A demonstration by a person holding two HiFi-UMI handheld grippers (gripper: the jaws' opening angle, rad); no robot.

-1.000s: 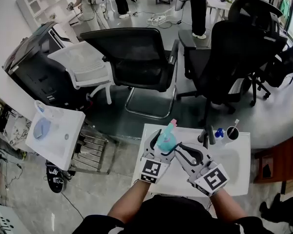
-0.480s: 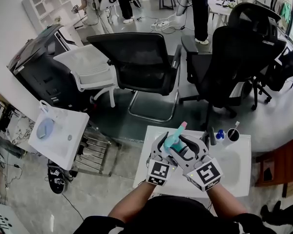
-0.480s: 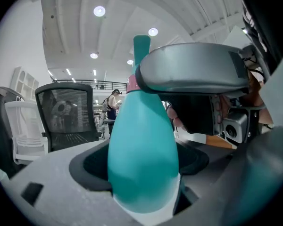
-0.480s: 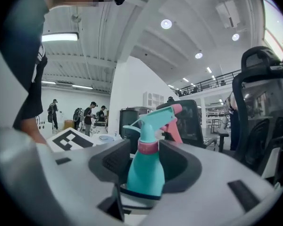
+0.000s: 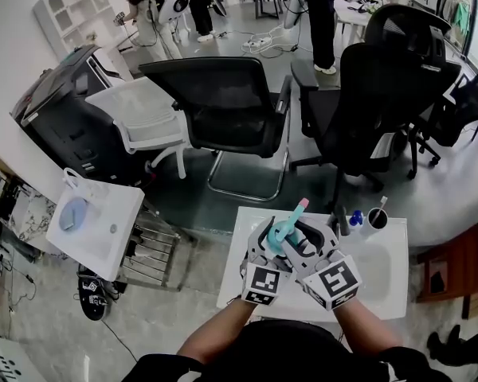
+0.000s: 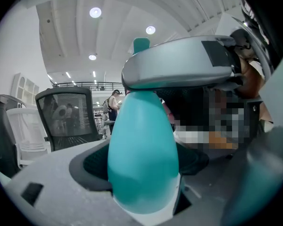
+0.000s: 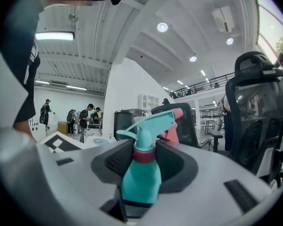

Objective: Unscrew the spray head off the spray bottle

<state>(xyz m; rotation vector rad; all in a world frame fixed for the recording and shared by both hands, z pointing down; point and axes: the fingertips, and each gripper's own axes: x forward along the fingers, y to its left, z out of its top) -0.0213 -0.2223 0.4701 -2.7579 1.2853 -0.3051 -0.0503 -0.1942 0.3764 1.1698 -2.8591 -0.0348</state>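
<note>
The head (image 7: 150,122) is still on the bottle (image 7: 140,182), and its red collar (image 7: 144,155) sits against the neck with no gap showing. The unscrewing looks unfinished, and how many turns are done cannot be told. The bottle is held in the air over the table (image 5: 382,289), nozzle pointing away. The left gripper (image 5: 268,242) is clamped wide round the body. The right gripper (image 7: 146,160) has just been closing; its jaws stand partly apart with the collar between the pads, apparently not yet pinched. Left to do: grip, twist, lift the head off.
</note>
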